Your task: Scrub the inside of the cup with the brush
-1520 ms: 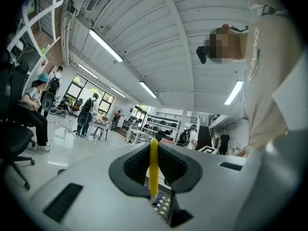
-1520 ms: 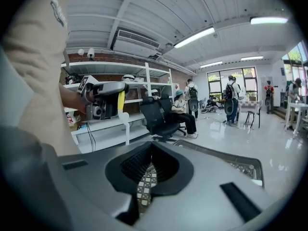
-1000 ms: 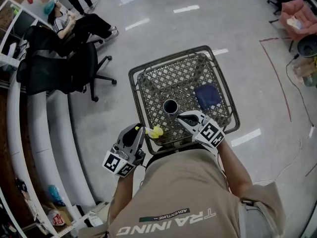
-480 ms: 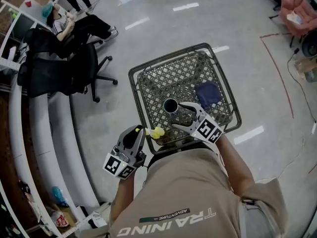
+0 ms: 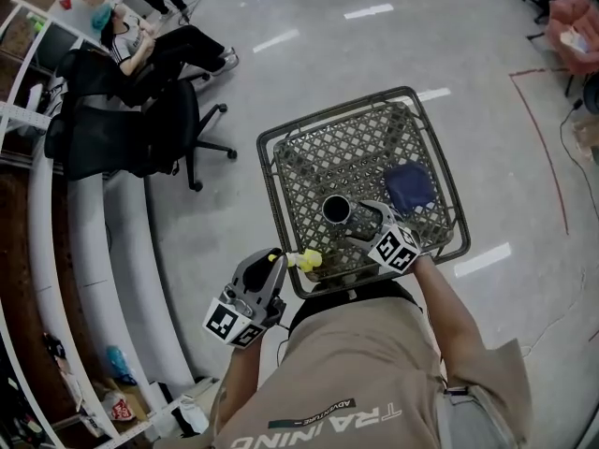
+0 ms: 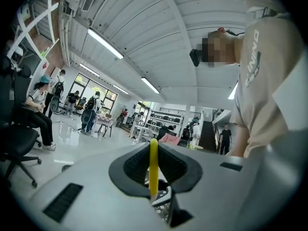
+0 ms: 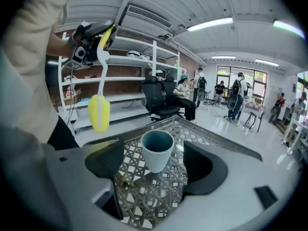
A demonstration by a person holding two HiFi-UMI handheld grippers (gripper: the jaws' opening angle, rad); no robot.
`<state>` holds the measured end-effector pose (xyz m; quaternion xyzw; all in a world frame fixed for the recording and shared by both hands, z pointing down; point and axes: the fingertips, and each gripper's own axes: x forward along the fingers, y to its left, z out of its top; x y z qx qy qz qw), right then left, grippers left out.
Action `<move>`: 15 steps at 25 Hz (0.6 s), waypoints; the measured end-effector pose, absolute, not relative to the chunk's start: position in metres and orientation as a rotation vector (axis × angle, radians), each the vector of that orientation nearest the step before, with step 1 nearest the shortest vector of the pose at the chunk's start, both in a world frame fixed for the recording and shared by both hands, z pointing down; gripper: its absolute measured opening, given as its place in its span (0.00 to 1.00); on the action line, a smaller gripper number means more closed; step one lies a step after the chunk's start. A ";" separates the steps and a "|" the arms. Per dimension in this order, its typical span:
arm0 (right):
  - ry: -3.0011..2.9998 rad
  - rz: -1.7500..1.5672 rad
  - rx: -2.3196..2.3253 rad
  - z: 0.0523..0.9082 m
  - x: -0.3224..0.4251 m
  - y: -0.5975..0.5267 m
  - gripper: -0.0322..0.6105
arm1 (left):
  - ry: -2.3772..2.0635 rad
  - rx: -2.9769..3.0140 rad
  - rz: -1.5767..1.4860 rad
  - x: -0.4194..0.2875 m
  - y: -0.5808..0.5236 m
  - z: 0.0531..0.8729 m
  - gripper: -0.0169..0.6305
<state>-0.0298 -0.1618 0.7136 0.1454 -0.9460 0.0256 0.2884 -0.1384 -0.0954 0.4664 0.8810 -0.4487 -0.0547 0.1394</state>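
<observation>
Pale cup [image 7: 157,146] between right tongs [image 7: 154,153], untouched, jaws just opening

Head view, from cup [image 5: 336,210]: mesh tabletop [image 5: 314,152] lies bare from 10 to 1 o'clock; blue cloth [image 5: 409,187] at 2; brush head [image 5: 304,260] at 7. Right gripper [image 7: 154,150] jaws, just opened wider, flank cup with a gap on each side.

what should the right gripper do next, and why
Probably ease the right gripper forward until its jaws straddle the cup, ready to close. Its jaws have just been opening and stand wide, with the cup upright on the lattice table just ahead of them, untouched. The left gripper already holds the brush.
</observation>
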 end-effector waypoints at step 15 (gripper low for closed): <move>-2.482 0.178 0.397 0.798 -0.053 -0.177 0.66 | -1.359 2.484 -0.054 -0.142 -0.101 0.468 0.11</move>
